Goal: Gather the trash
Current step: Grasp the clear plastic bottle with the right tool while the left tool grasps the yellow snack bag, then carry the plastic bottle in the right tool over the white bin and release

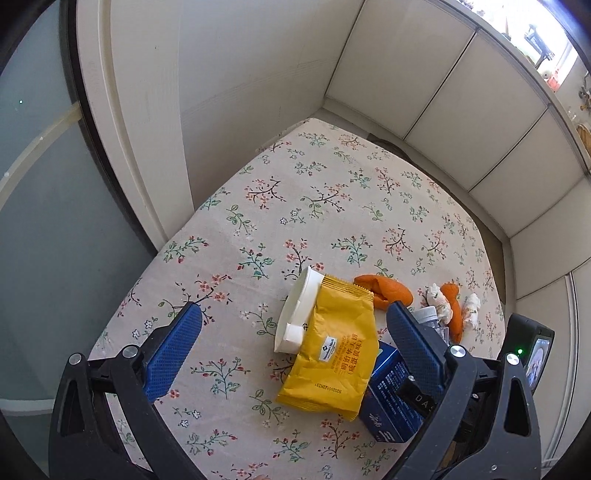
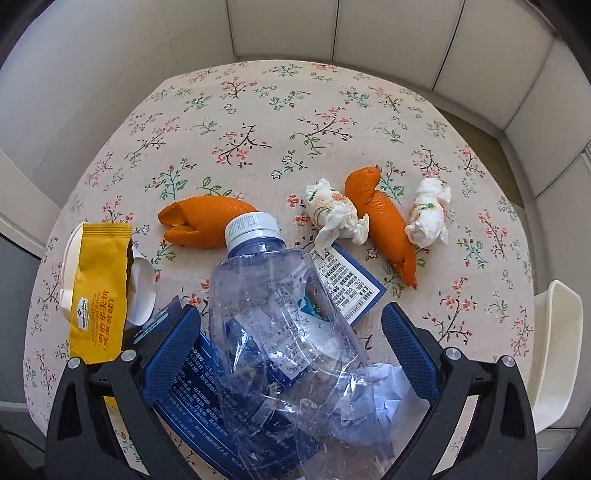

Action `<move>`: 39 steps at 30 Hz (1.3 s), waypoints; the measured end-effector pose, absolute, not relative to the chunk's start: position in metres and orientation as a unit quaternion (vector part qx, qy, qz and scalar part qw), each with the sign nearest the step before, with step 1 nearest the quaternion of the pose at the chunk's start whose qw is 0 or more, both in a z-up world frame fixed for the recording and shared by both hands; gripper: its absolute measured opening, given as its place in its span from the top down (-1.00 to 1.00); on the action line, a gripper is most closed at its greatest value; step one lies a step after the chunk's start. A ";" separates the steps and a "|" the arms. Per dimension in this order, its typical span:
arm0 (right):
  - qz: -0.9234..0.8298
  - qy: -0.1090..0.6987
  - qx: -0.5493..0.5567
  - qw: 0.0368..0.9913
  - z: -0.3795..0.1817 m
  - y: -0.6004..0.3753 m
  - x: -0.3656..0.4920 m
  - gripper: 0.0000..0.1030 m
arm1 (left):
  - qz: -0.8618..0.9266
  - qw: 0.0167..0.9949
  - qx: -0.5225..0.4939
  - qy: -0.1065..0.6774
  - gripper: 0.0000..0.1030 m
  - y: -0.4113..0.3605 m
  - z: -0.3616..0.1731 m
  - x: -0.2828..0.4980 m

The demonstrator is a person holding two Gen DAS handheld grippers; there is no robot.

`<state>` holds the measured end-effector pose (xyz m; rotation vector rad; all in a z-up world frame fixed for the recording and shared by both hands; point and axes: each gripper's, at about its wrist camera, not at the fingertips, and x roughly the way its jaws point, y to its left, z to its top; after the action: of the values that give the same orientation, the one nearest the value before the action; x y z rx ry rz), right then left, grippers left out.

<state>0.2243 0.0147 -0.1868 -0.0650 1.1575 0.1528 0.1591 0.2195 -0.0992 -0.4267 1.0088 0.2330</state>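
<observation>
Trash lies on a floral tablecloth point(image 2: 280, 110). My right gripper point(image 2: 291, 314) is open, its blue fingers either side of a crushed clear plastic bottle point(image 2: 280, 317) with a white cap, which lies on a blue box point(image 2: 195, 391). Beyond it lie two orange peels point(image 2: 207, 221) point(image 2: 388, 225) and two crumpled tissues point(image 2: 332, 214) point(image 2: 428, 214). A yellow snack wrapper point(image 2: 98, 291) lies on a white paper cup point(image 2: 142, 291) at the left. My left gripper point(image 1: 295, 332) is open above the yellow wrapper point(image 1: 332, 354), the white cup point(image 1: 299, 314) and the blue box point(image 1: 391, 402).
White wall panels point(image 2: 280, 29) surround the table on the far side and the left. A white chair back point(image 2: 557, 350) stands at the right table edge. The right gripper's body point(image 1: 528, 354) shows at the right of the left wrist view.
</observation>
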 end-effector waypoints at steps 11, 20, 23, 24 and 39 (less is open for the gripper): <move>0.083 0.571 -0.004 0.817 -0.191 -0.001 0.229 0.43 | 0.090 0.825 -0.196 0.522 -0.86 0.211 -0.117 0.169; 0.081 0.553 0.019 0.829 -0.177 -0.016 0.228 0.44 | 0.067 0.788 -0.153 0.593 -0.86 0.192 -0.157 0.182; 0.087 0.547 0.024 0.832 -0.168 -0.022 0.227 0.44 | 0.059 0.779 -0.144 0.608 -0.86 0.189 -0.168 0.185; 0.088 0.546 0.025 0.833 -0.167 -0.024 0.225 0.44 | 0.053 0.774 -0.149 0.614 -0.86 0.188 -0.173 0.186; 0.080 0.537 0.061 0.837 -0.152 -0.063 0.216 0.43 | -0.042 0.762 -0.197 0.615 0.74 0.158 -0.161 0.182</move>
<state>0.2162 -0.0628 -0.1516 0.1281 1.1370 0.1694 0.1815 0.1577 -0.1613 -0.4296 1.3378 -0.0924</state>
